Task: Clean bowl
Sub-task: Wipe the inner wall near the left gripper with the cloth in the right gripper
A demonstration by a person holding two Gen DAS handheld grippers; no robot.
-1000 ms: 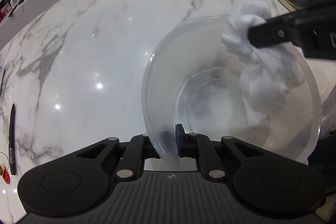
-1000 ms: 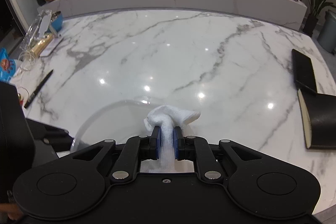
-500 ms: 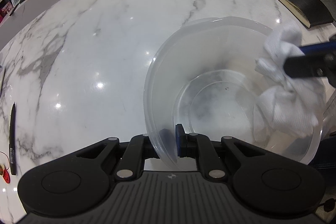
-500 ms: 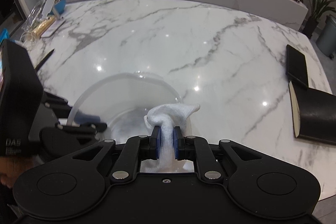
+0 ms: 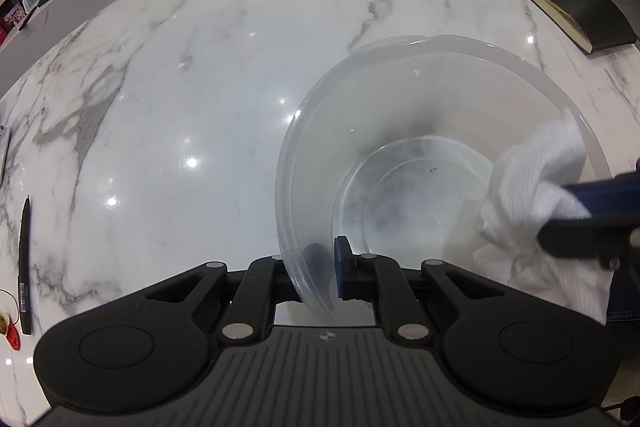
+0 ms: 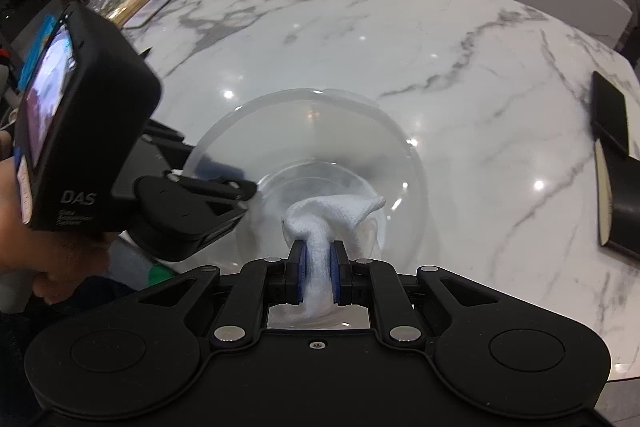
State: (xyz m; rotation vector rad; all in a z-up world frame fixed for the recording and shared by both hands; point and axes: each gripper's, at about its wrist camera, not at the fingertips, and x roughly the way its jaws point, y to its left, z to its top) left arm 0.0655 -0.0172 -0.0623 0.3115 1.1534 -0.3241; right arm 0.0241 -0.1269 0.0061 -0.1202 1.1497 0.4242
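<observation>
You have one big, round, see-through plastic bowl (image 5: pixel 404 131) on the shiny white marble table with grey lines (image 5: pixel 200 67). Your left gripper (image 5: pixel 326 267) is pinched tight on the bowl's thin near rim, one finger outside the wall and one blue pad (image 5: pixel 342 261) inside. Your right gripper (image 6: pixel 318 265) is squeezed shut on one soft, bumpy white cloth (image 6: pixel 332 217), which sticks up between its two blue pads and flops forward into the bowl, just ahead of that tool. Seen from the left gripper, the cloth (image 5: pixel 536 183) is pressed against the bowl's right inside wall. A few tiny dark specks (image 5: pixel 433 169) sit on the bowl's round, flat bottom. Two flat black books (image 6: pixel 612 155) lie far right of your right gripper, and one thin black pen (image 5: pixel 25 267) lies far left of your left gripper.
</observation>
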